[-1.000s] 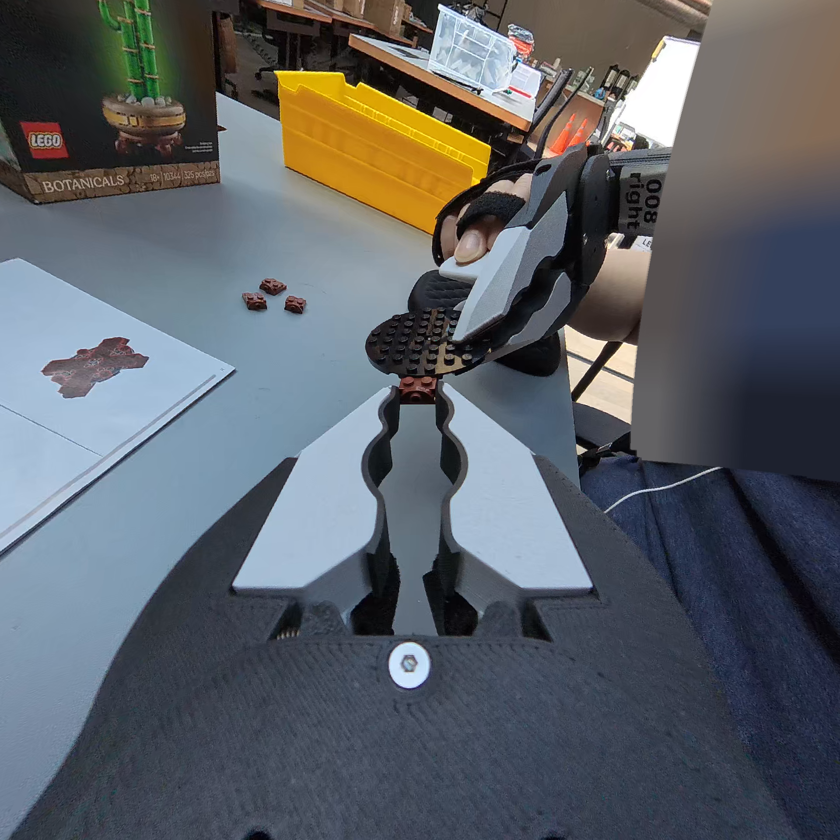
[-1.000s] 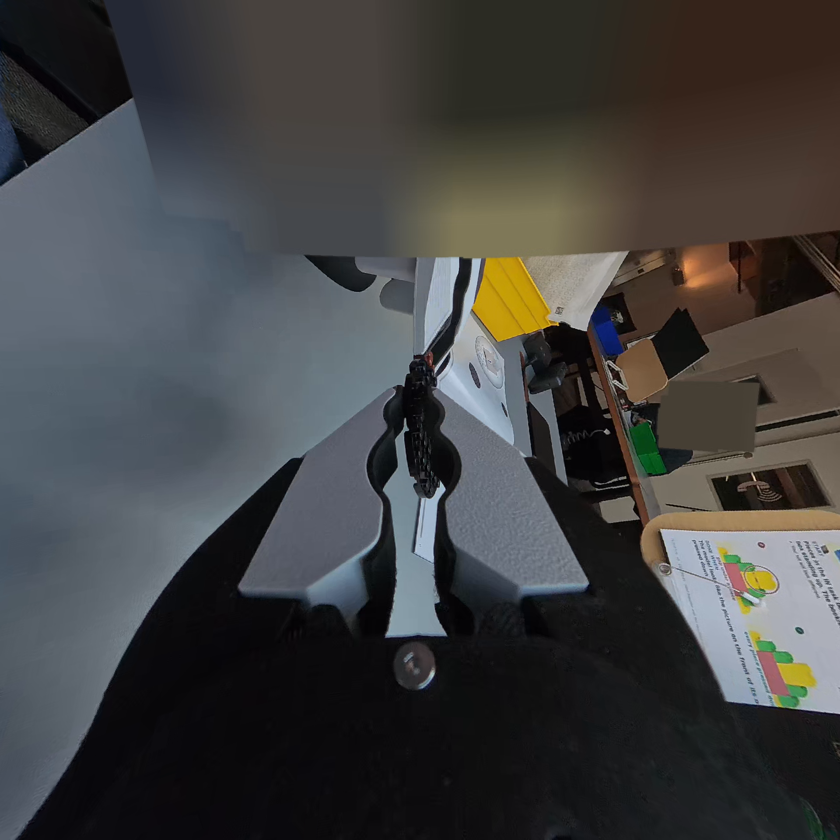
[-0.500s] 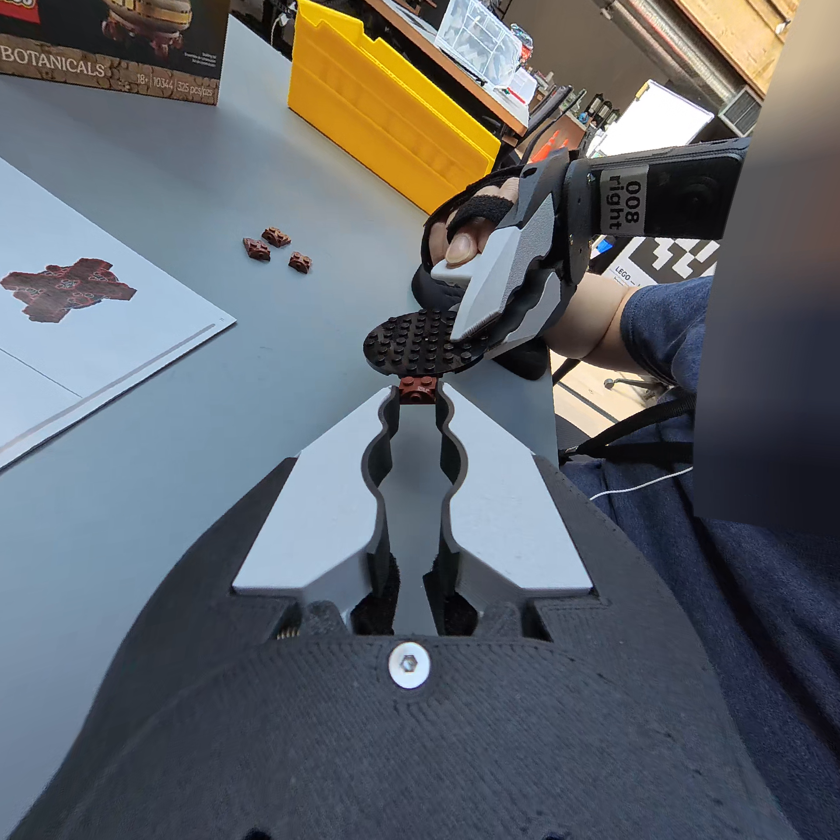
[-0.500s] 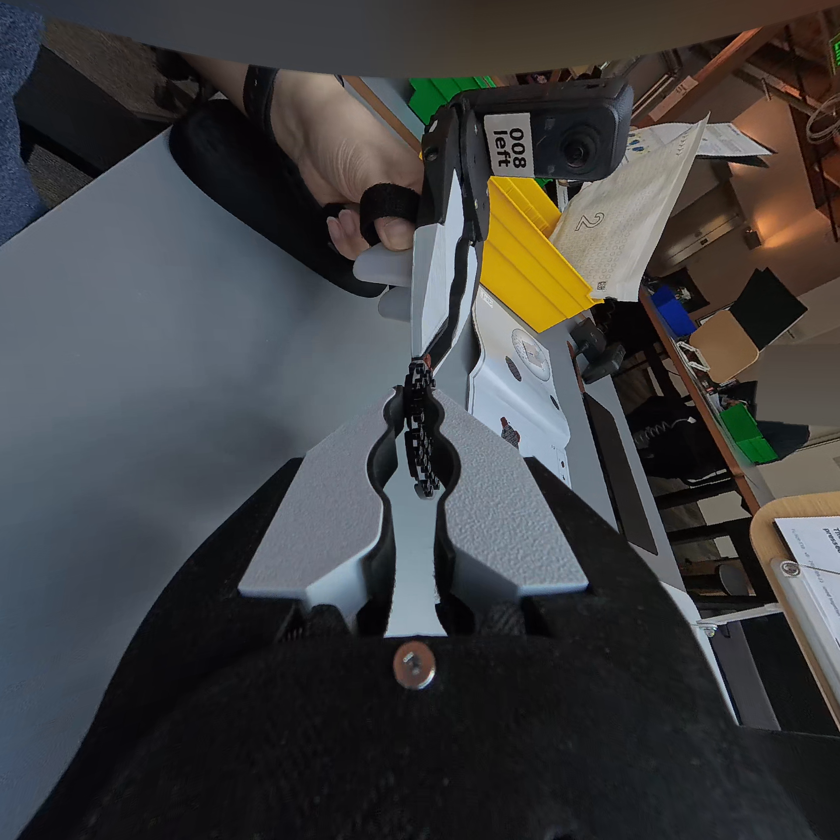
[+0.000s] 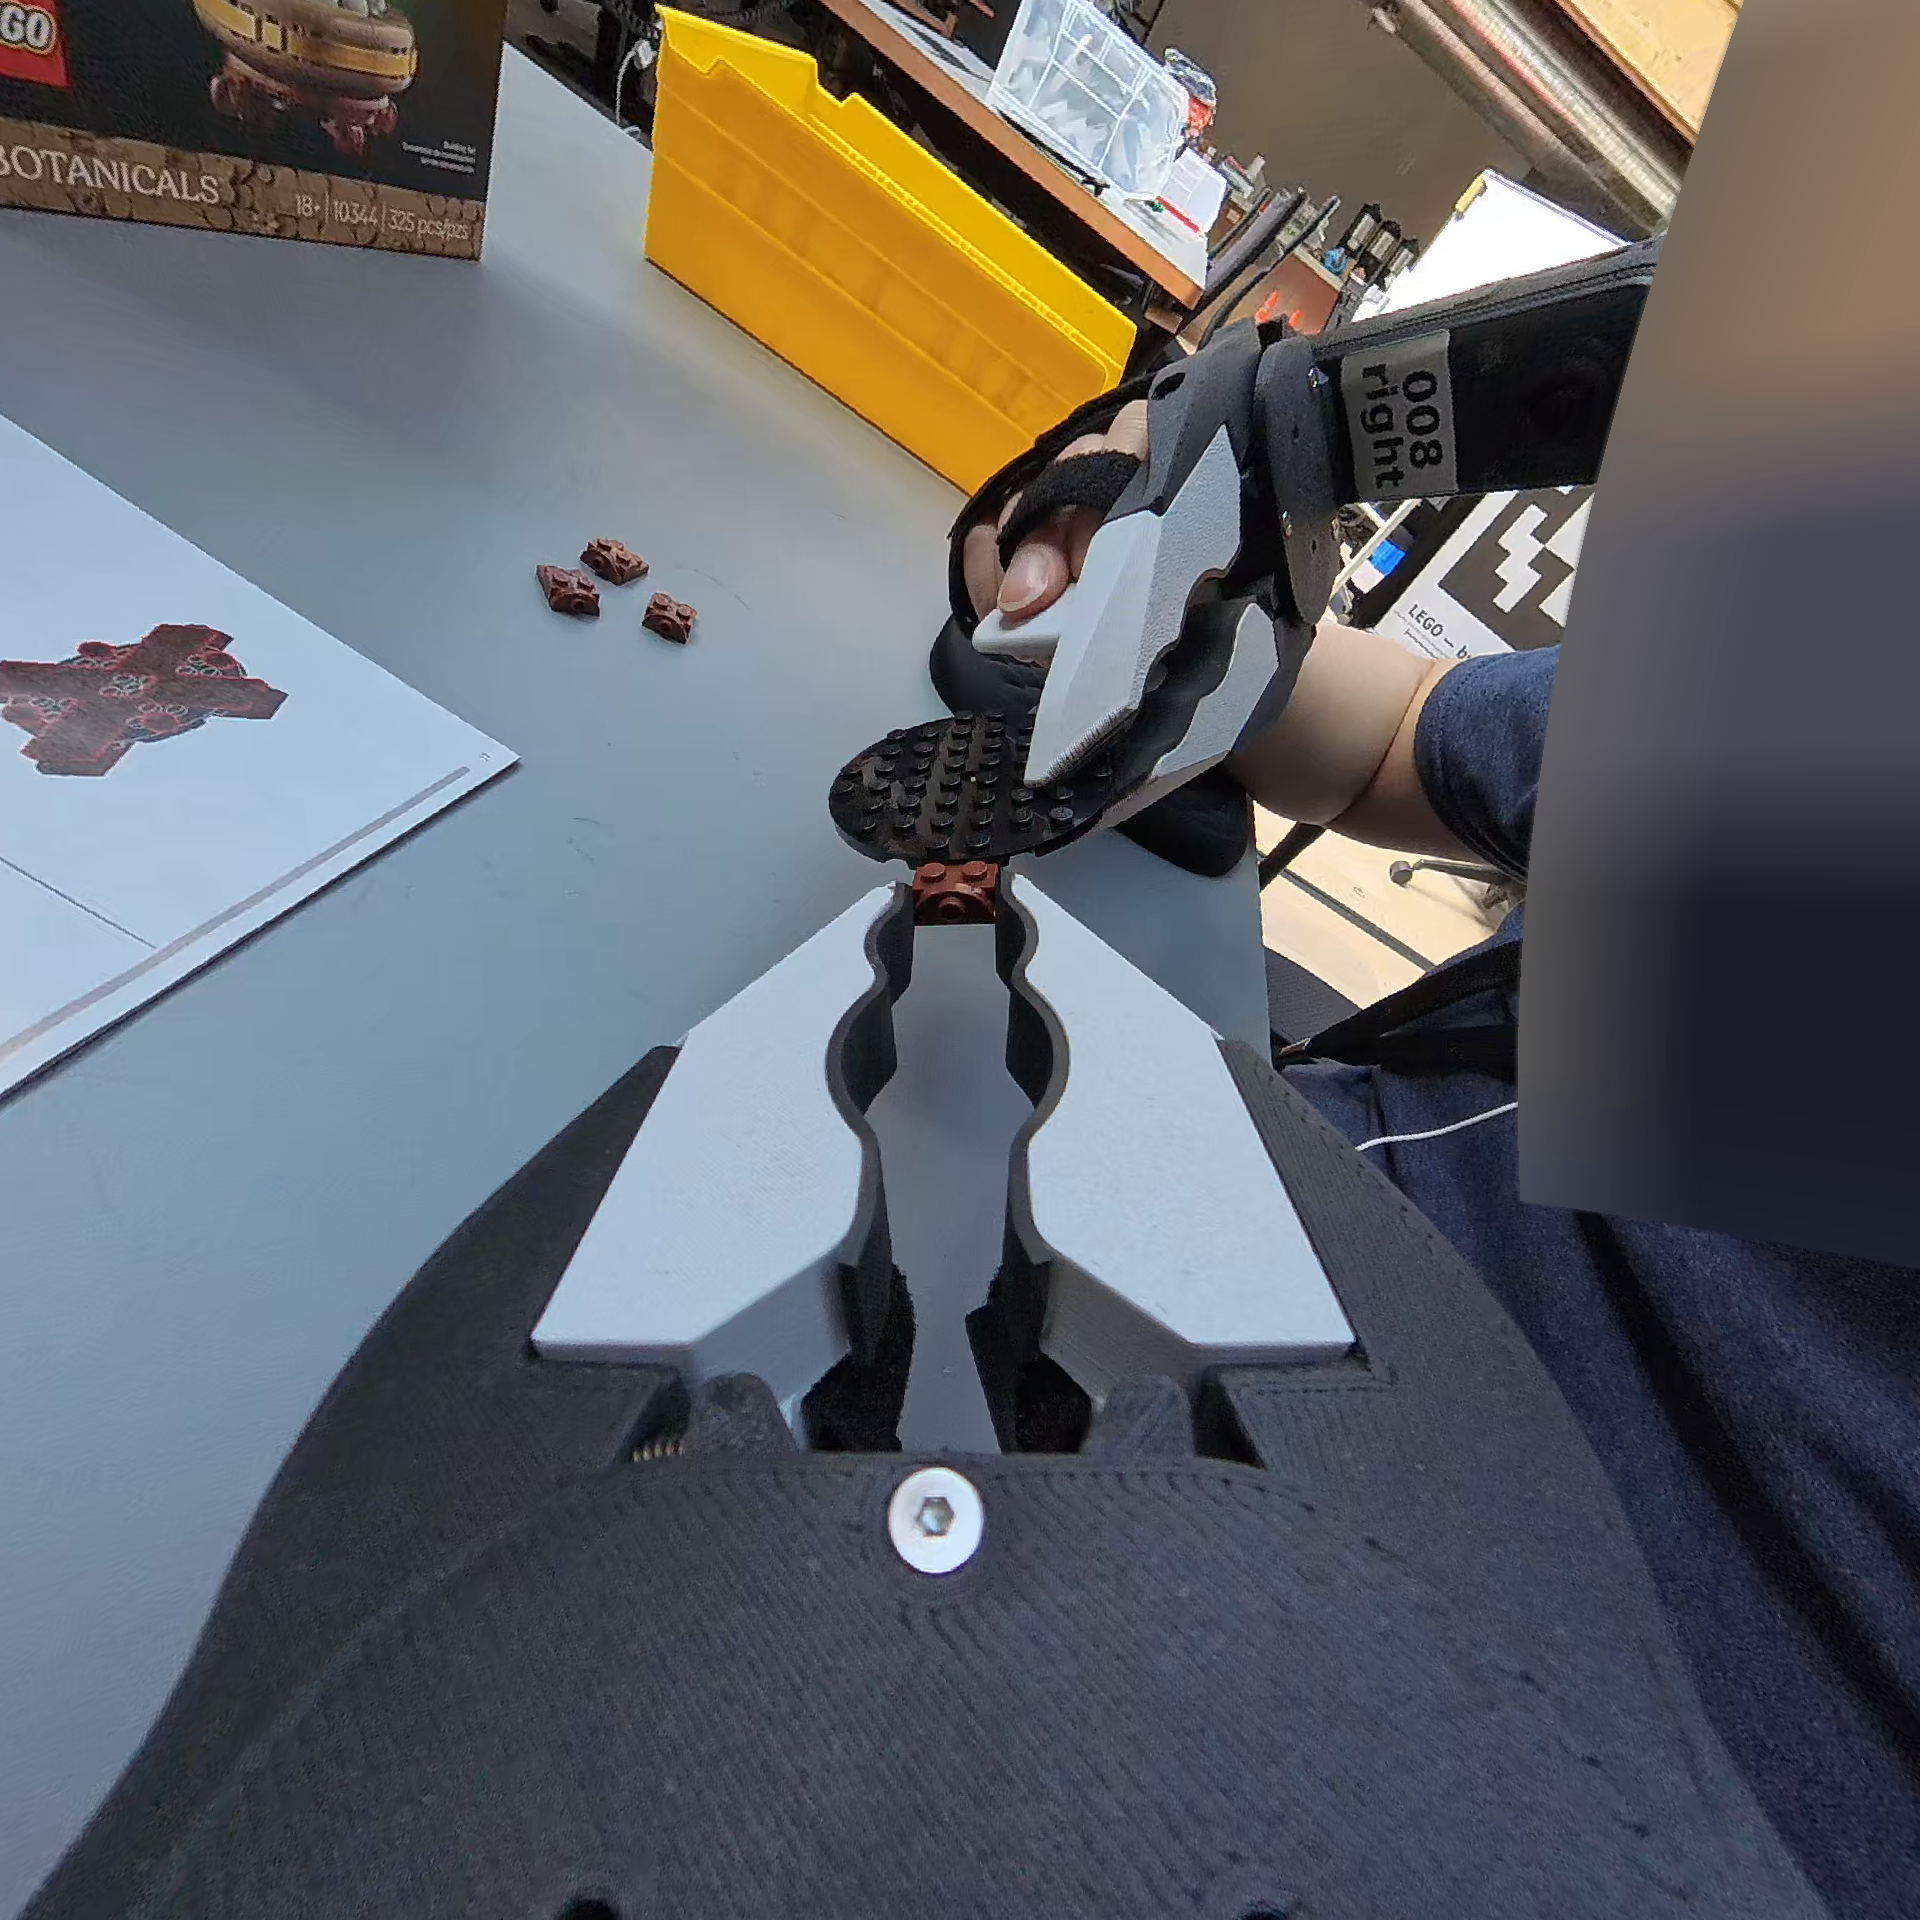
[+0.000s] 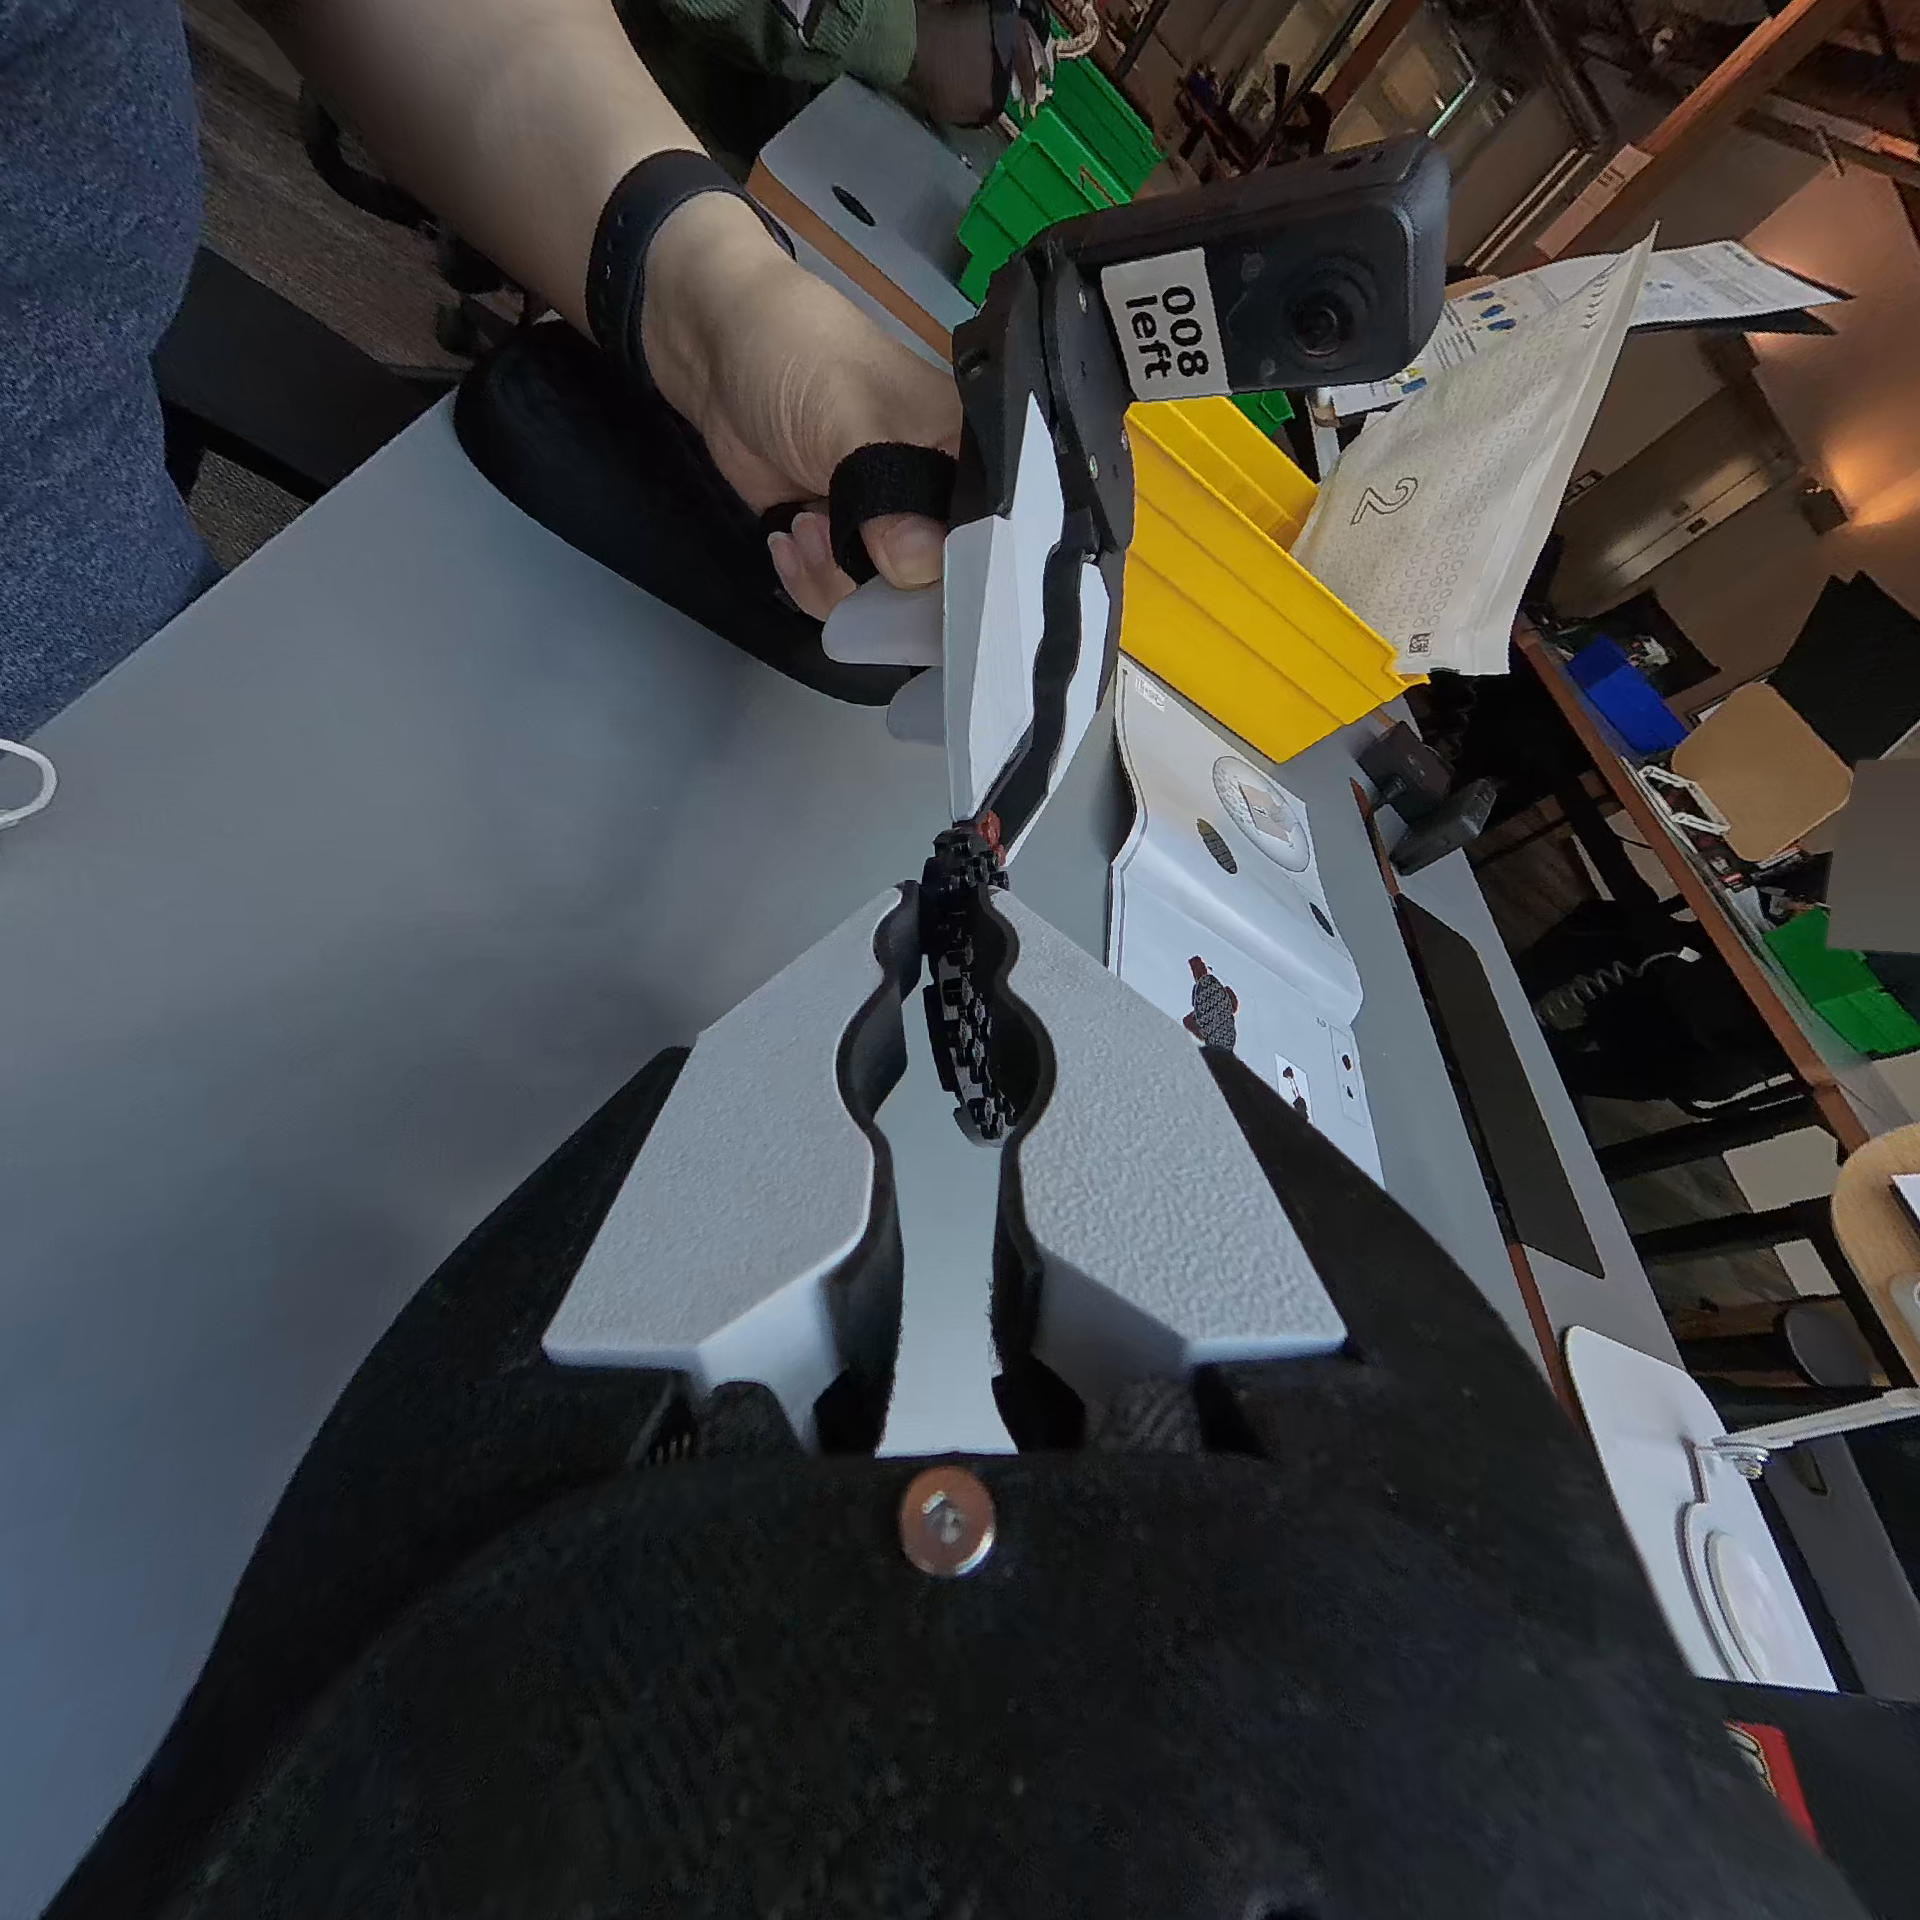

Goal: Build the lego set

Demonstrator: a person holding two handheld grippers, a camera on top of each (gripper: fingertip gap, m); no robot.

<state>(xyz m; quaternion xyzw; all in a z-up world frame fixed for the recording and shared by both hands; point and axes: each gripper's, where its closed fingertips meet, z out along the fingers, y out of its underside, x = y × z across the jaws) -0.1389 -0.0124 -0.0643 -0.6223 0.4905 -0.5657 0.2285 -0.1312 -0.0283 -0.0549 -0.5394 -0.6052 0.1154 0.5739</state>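
My left gripper is shut on a small reddish-brown brick at its fingertips. My right gripper is shut on a black round studded plate, seen edge-on in the right wrist view. In the left wrist view the plate is held flat above the table, studs up, and the brown brick sits just under its near edge, touching or nearly touching it. The right gripper comes in from the right. Three loose brown bricks lie on the table further back.
An open instruction booklet lies at the left on the grey table. A yellow bin and the set's box stand at the back. A person's legs in dark cloth are at the right table edge. Left and right tips are no more than a few centimetres apart.
Both grippers stay together, brick under plate. The views have tilted and shifted a little; the box has slid toward the top of the left wrist view.
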